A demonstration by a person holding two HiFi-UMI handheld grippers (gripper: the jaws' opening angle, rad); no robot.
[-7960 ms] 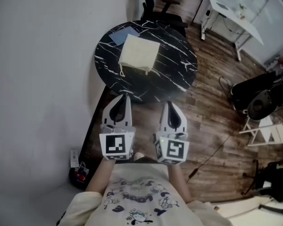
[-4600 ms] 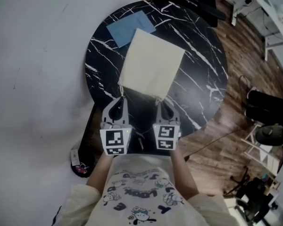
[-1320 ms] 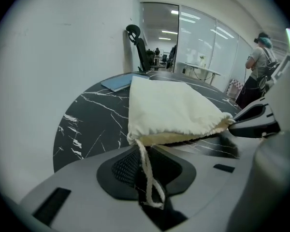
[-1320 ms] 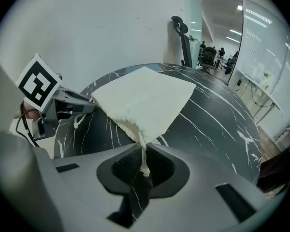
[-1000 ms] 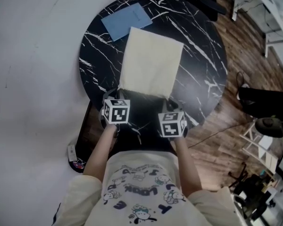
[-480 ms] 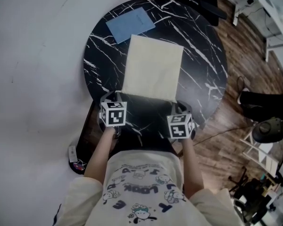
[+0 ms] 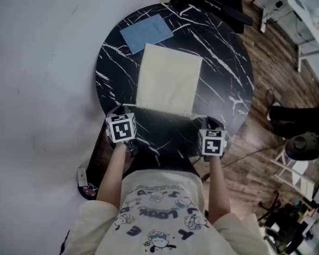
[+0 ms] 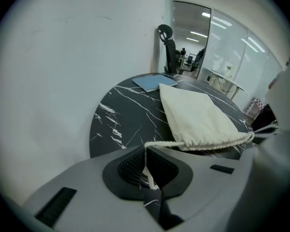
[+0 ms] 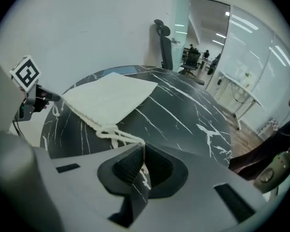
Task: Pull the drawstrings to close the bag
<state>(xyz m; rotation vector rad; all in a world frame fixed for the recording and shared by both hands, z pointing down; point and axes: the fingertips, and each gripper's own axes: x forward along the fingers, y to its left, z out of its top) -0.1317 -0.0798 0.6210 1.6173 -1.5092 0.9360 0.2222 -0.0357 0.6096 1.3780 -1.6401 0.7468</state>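
My left gripper (image 8: 146, 170) is pinched tight on the left drawstring (image 8: 160, 143), and my right gripper (image 9: 141, 167) is clamped on the right drawstring (image 9: 117, 135). The left cord runs straight to the bag (image 7: 167, 86), which lies flat on the table (image 7: 228, 52) with its puckered mouth at 6 o'clock. I'd pull evenly, left toward 9 o'clock and right toward 3, staying low so the bag neither lifts nor slides.

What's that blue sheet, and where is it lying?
In the head view, the blue sheet, perhaps paper or cloth, lies on the far left part of the table, right beside the bag's far corner.
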